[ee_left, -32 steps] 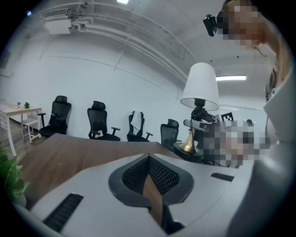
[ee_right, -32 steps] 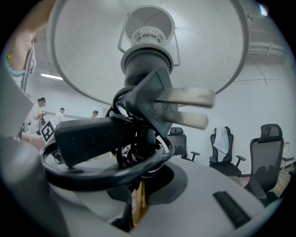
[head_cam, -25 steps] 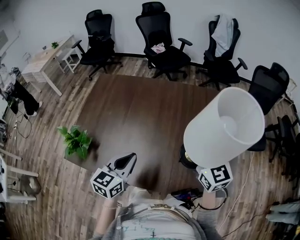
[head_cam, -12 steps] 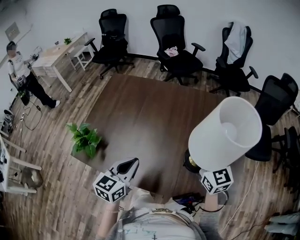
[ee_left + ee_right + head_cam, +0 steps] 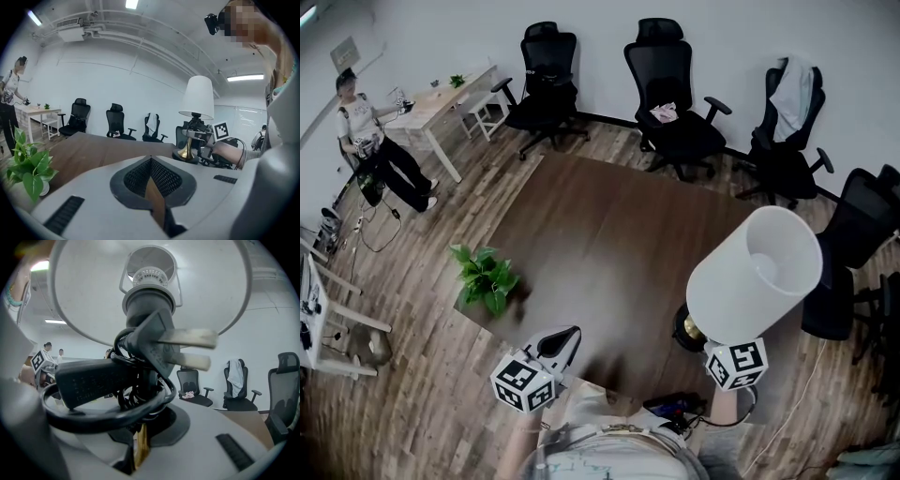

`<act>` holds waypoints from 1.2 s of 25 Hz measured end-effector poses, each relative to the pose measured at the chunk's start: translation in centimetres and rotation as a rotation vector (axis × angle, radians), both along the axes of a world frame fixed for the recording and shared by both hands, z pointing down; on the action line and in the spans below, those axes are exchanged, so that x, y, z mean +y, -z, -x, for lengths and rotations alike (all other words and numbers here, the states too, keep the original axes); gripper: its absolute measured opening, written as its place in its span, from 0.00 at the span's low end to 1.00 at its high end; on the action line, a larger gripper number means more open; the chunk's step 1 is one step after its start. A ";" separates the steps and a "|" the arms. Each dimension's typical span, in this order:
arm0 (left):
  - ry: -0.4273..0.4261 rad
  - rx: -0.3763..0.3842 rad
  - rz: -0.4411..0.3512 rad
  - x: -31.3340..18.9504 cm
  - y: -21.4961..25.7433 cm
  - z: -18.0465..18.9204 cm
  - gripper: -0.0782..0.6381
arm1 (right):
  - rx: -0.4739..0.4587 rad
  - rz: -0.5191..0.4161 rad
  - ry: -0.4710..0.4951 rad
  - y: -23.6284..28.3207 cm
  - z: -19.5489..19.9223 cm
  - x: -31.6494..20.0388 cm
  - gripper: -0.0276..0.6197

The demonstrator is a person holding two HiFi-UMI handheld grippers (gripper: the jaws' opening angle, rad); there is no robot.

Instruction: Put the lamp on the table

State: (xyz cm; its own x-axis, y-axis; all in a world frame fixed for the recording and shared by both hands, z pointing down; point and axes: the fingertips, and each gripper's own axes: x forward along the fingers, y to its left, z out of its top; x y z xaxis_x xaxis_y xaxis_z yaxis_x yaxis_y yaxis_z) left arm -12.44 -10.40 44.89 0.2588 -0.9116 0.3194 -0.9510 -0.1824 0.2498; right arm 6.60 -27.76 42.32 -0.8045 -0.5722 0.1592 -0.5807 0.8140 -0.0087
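Left gripper (image 5: 563, 338) at 7 o'clock in the head view; jaws pressed together, nothing in them; it idles over the near table edge.

Right gripper (image 5: 139, 446) at 5 o'clock; jaws all but closed, clamped on the lamp (image 5: 757, 277) at the stem just under the socket; the wound cord (image 5: 98, 401) and plug (image 5: 164, 350) sit right over the jaws, so the exact contact line is hidden.

Lamp upright, tilted slightly; its base (image 5: 688, 330) is at the table's (image 5: 609, 234) 4 o'clock edge, on the top or just above it; can't tell if it touches.

Handling, my read: the shade looks thin and light, and it dents, so don't grab it; the base is a dark disc and likely carries most of the weight, so the load hangs below the grip and should stay plumb; the stem is stiff, smooth metal and could spin or slide in a narrow pinch; the cord bundle is loose and could snag or shift.

Best hold is the stem, as now; the free left gripper could steady the base rim if it wobbles.

Further out: plant (image 5: 487, 279) at the table's 8 o'clock corner; office chairs (image 5: 670, 89) along 12 o'clock; a person (image 5: 380, 155) by a desk at 10 o'clock.
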 end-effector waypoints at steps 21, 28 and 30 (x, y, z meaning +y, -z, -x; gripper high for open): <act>-0.105 -0.008 0.037 -2.0 -1.2 -2.6 0.12 | 0.015 0.023 0.023 -5.0 2.1 -1.5 0.09; -0.102 -0.003 0.070 -1.6 -2.2 -2.8 0.12 | 0.046 0.029 0.017 -6.8 2.2 -2.2 0.09; -0.099 0.001 0.078 -1.6 -2.4 -2.8 0.12 | 0.049 0.033 0.023 -7.4 2.4 -2.3 0.09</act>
